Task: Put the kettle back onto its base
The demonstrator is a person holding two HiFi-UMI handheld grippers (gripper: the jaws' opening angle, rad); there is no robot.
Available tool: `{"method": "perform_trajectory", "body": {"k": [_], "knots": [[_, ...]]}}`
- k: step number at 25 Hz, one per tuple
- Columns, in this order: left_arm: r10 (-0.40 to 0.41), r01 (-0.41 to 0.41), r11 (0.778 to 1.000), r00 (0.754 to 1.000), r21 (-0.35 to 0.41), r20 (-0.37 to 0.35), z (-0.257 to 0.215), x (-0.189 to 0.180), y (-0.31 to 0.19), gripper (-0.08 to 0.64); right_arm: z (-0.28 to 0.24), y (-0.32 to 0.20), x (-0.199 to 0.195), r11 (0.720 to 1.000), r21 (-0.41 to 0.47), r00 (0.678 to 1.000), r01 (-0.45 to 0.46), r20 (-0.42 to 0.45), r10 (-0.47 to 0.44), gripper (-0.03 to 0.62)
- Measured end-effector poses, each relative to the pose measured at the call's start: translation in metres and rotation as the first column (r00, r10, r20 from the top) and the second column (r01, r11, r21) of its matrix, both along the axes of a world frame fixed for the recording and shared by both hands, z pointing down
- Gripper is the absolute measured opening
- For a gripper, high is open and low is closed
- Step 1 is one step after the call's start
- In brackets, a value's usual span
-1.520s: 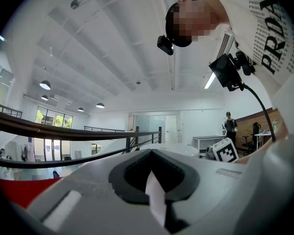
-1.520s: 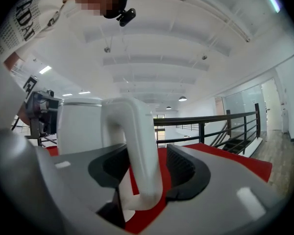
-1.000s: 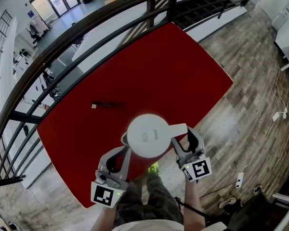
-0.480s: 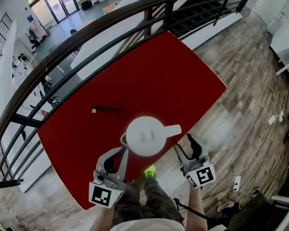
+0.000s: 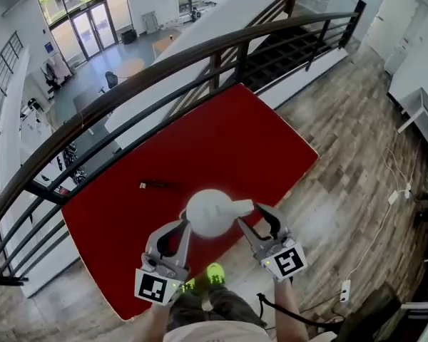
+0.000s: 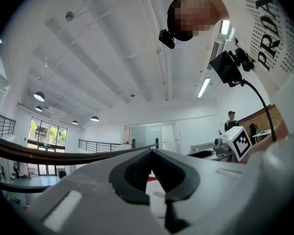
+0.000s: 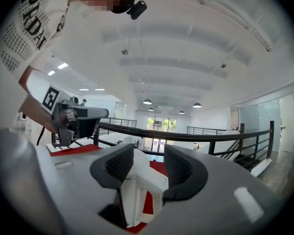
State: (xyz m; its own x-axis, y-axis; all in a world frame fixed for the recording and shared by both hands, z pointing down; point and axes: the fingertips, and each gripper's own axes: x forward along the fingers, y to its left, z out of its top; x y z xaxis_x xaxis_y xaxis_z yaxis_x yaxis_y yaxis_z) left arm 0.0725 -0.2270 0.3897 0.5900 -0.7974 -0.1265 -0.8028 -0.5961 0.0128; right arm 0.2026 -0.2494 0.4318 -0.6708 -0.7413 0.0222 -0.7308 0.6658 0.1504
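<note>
The white kettle (image 5: 209,212) stands near the front edge of the red table (image 5: 221,137), seen from above, its handle (image 5: 242,206) pointing right. No separate base shows. My right gripper (image 5: 248,214) reaches in from the right with its jaws around the handle. In the right gripper view the white handle (image 7: 137,180) lies against the left pad, and a red gap shows at the right pad; these jaws (image 7: 149,156) have just been closing. My left gripper (image 5: 185,224) sits at the kettle's left side, fingertips together, and its own view (image 6: 151,153) shows the pads meeting.
A thin black object with a white tip (image 5: 159,185) lies on the table left of the kettle. A dark railing (image 5: 128,84) runs behind the table, with a drop to a lower floor beyond. Wooden floor (image 5: 342,169) lies to the right. My feet (image 5: 214,273) are below the table's edge.
The head view has pulled up and back, so table and kettle look smaller. Both grippers have risen. The right gripper moved in from beside the handle and now has it between its jaws.
</note>
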Motion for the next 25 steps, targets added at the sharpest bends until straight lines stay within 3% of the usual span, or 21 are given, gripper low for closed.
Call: {"method": "perform_trajectory", "body": {"k": [3, 5, 8, 11, 25], "knots": [[0.006, -0.006, 1.000, 1.000, 0.020, -0.015, -0.012, 0.009, 0.000, 0.006, -0.016, 0.001, -0.016, 0.997, 0.031, 0.998, 0.064, -0.030, -0.063, 0.186], [0.011, -0.011, 1.000, 1.000, 0.021, -0.020, -0.017, 0.013, -0.002, 0.006, -0.016, 0.001, -0.024, 0.995, 0.009, 0.991, 0.096, -0.094, -0.094, 0.182], [0.019, -0.018, 0.999, 0.999, 0.034, -0.026, -0.027, 0.019, -0.008, 0.006, -0.022, -0.002, -0.034, 0.992, -0.008, 0.977, 0.129, -0.168, -0.129, 0.091], [0.027, -0.025, 0.999, 0.999, 0.047, -0.030, -0.033, 0.025, -0.005, 0.006, -0.035, -0.001, -0.035, 0.991, 0.027, 0.979, 0.127, -0.162, -0.121, 0.009], [0.009, -0.008, 0.996, 1.000, 0.087, -0.012, -0.047, 0.031, -0.010, 0.006, -0.058, -0.005, -0.043, 0.988, 0.062, 0.984, 0.140, -0.120, -0.132, 0.006]]}}
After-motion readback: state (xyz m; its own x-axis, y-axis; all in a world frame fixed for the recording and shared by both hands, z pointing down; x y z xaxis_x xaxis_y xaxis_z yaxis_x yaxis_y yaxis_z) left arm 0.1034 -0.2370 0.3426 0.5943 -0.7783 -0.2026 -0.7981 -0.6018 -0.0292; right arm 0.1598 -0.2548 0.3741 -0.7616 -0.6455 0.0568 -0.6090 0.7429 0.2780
